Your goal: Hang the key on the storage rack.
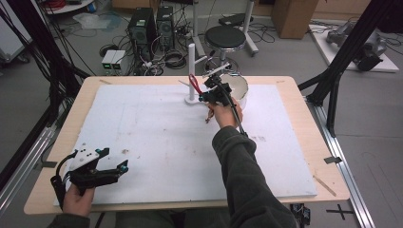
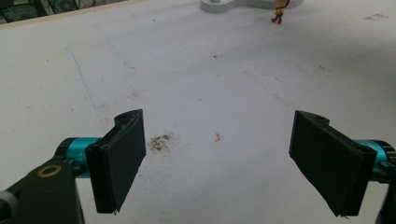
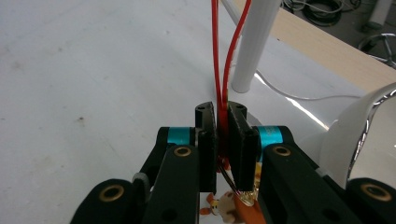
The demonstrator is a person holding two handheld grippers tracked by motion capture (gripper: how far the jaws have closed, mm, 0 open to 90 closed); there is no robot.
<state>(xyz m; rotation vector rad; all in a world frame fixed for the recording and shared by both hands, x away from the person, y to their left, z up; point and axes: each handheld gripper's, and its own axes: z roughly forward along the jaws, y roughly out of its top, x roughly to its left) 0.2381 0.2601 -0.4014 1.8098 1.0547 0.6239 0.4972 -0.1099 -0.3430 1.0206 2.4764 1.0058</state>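
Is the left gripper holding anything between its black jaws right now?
No, the left gripper has its jaws standing wide apart, with just the stained white table cover between them.

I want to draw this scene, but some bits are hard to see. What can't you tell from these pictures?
- The little toy figure on the red cord: in the right gripper view the right gripper, shut on the cord, covers most of it; in the high view it is too small.
- Where the cord loops at the top: cut off by the right gripper view's upper edge.
- The white bowl's inside: hidden behind the hand in the high view.
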